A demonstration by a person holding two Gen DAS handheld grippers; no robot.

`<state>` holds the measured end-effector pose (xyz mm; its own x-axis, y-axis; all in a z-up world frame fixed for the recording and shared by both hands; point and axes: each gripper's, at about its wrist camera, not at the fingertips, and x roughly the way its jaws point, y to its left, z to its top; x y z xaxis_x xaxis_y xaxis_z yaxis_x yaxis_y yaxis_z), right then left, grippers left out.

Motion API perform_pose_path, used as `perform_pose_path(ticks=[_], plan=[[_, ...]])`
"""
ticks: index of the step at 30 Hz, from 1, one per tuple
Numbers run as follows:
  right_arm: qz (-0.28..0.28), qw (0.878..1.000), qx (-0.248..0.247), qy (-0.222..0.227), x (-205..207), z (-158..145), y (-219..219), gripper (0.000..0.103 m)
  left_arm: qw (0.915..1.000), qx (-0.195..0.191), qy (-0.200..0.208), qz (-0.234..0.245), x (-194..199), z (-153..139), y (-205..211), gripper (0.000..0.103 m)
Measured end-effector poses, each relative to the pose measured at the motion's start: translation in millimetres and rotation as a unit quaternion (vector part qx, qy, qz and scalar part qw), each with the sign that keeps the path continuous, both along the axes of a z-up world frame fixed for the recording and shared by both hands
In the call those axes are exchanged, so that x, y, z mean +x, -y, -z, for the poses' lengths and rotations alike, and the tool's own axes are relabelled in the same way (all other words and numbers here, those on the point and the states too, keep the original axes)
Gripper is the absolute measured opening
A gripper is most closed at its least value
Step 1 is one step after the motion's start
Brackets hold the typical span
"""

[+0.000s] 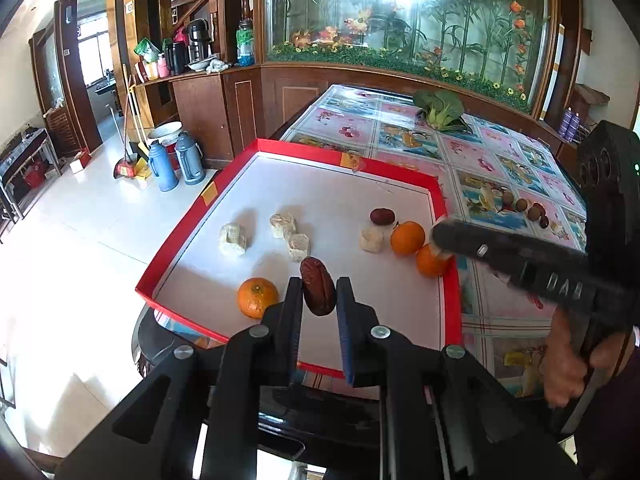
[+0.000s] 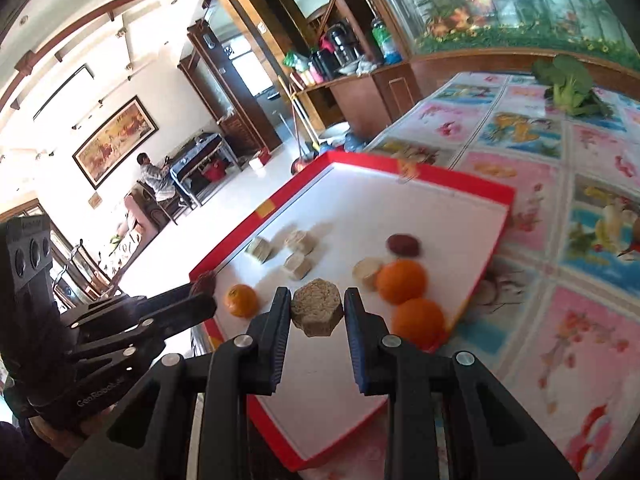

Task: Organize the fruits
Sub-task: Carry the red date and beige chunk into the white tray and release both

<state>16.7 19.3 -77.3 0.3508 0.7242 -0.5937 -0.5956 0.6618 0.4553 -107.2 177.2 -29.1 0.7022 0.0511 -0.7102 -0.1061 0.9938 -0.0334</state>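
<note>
Fingers (image 1: 294,300) of my left gripper (image 1: 319,300) pinch a wrinkled dark-red date (image 1: 318,291) above the red-rimmed white tray (image 1: 192,236); my right gripper (image 2: 317,312) clamps a crumbly tan hexagonal cake (image 2: 317,312), which I judge light and fragile, so both need gentle mid-body holds.

tray (image 1: 192,236): red rim, white floor | oranges (image 1: 407,237): orange | tablecloth (image 1: 500,160): pink-blue floral

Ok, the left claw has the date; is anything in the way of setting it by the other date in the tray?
Partly. The held date in the left claw has open tray floor ahead, but the other date is flanked by a pale block and an orange, with the right claw alongside.
</note>
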Motion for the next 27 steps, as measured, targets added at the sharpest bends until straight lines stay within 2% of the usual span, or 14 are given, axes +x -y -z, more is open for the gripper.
perform_pose_path(ticks=[4,11,17,27], plan=[[-0.016,1.0,-0.022,-0.014,-0.4,14.5,-14.7,0.026,1.0,0.003,-0.004,-0.004,7.7,8.2,-5.9,0.019],[-0.011,0.998,-0.053,-0.021,0.3,24.9,-24.1,0.026,0.9993,-0.004,-0.033,-0.014,23.9,33.4,-17.4,0.019],[0.005,0.995,-0.097,0.006,-7.3,29.0,-26.1,0.026,0.9993,0.012,-0.033,-0.01,33.8,34.2,-16.4,0.019],[0.007,0.995,-0.103,0.017,-10.0,28.4,-21.2,0.026,0.9986,0.015,-0.05,0.001,48.0,43.6,-13.8,0.019]])
